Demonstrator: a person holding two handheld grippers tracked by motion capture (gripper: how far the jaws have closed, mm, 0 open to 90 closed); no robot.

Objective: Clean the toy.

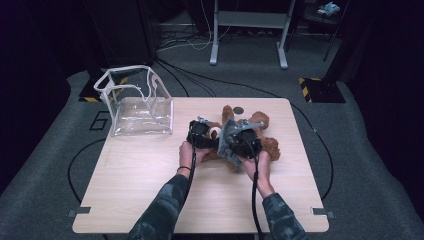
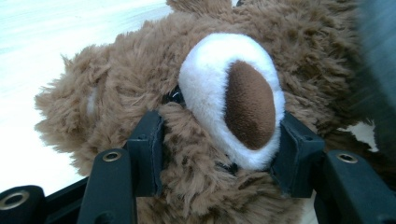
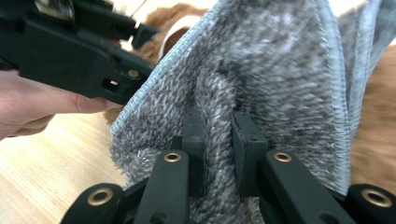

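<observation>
Where the brown teddy bear (image 1: 250,142) lies on the pale wooden desk (image 1: 150,190), right of its middle, both hands work close together over it. The left claw (image 1: 200,131) is clamped on the bear's head: in the left gripper view its two black jaws press into the fur on either side of the white muzzle (image 2: 210,88) with its brown nose (image 2: 250,105), and the plush bulges between them. The left hand (image 1: 189,152) holds that claw from below in the high view, its cable trailing back along a camouflage sleeve (image 1: 165,205).

The right claw (image 3: 218,135) is closed tight on a fold of grey cloth (image 3: 261,70) — a fuzzy, towel-like piece with a stitched paler edge. In the right gripper view the jaws stand nearly together with only the pinched ridge of cloth between them, and the rest of the cloth spreads upward, hiding much of the bear behind it; brown fur shows at the right edge. The left claw and the hand holding it appear at the upper left of that view, just beside the cloth.

In the high view the cloth (image 1: 229,137) hangs over the bear's middle, between the two claws. A clear plastic bag (image 1: 135,107) with white trim stands open at the desk's far left corner — well apart from the bear. A small dark round disc (image 1: 239,110) lies on the desk just beyond the bear's head.
</observation>
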